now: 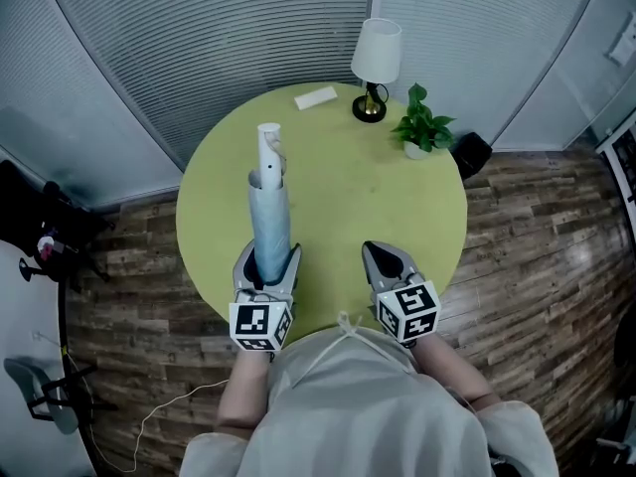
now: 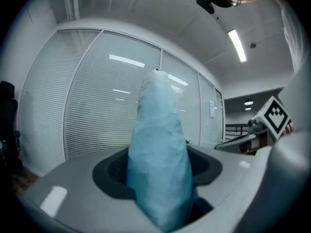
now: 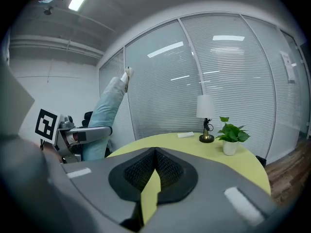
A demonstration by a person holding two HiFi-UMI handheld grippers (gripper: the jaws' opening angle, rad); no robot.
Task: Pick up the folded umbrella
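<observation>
While aloft, umbrella (image 1: pixel 269 217) nr table (image 1: pixel 348 197) edge

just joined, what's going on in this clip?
A person is working two handheld grippers over a round yellow-green table. The left gripper is closed on one end of the folded light-blue umbrella, which angles upward, clear of the tabletop. The right gripper is empty, jaws together, hovering beside it. A lamp and potted plant stand at the far edge.
</observation>
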